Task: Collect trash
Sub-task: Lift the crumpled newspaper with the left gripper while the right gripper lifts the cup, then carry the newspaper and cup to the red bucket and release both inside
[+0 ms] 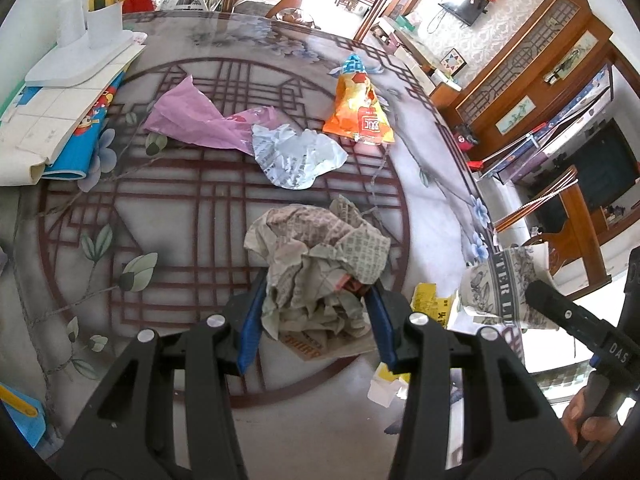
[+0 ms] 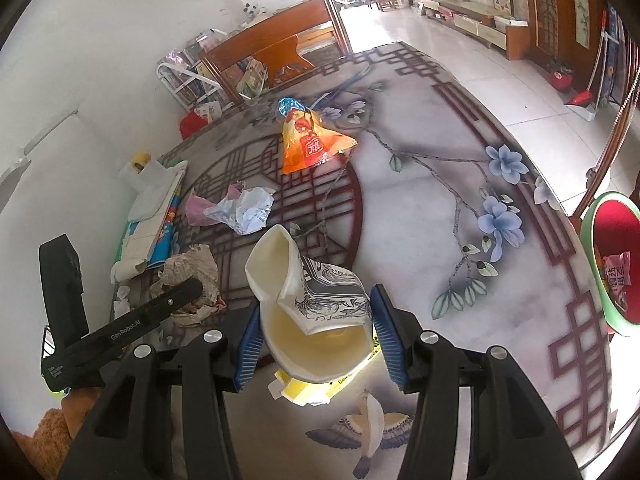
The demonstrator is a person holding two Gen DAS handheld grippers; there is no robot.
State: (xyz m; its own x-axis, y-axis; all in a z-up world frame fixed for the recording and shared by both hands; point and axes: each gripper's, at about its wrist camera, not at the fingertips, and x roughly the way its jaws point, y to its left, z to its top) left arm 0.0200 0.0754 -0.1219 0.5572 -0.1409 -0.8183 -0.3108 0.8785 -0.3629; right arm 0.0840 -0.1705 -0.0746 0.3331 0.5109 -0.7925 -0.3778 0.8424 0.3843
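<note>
I have 2 pieces of trash in hand. My left gripper (image 1: pixel 316 316) is clamped on the crumpled newspaper wad (image 1: pixel 320 264), blue pads pressing it from both sides, and the wad looks clear of the table (image 1: pixel 180 208), though I cannot be sure of that from this angle. My right gripper (image 2: pixel 316 336) is clamped on the crushed paper cup (image 2: pixel 312 304), its torn rim folded inward between the pads, held above the table's near edge.

Still lying on the table, as I read it: the orange snack bag (image 1: pixel 358 108) at the far side, the purple plastic bag (image 1: pixel 192 116), the crumpled silver wrapper (image 1: pixel 296 156) just beside it, and a yellow scrap (image 1: pixel 430 304) near my right gripper with small white bits at the edge below it.

The bin (image 2: pixel 592 240), green-rimmed and red inside, sits off the table's right edge in the right wrist view, and it already holds at least 1 pink wrapper (image 2: pixel 618 272). So some collection is done, 2 items are lifted but not dropped, and I count roughly 4 more pieces left. I judge the task well under half finished.

The books and white stand (image 1: pixel 76 56) at the left do not look like trash.
</note>
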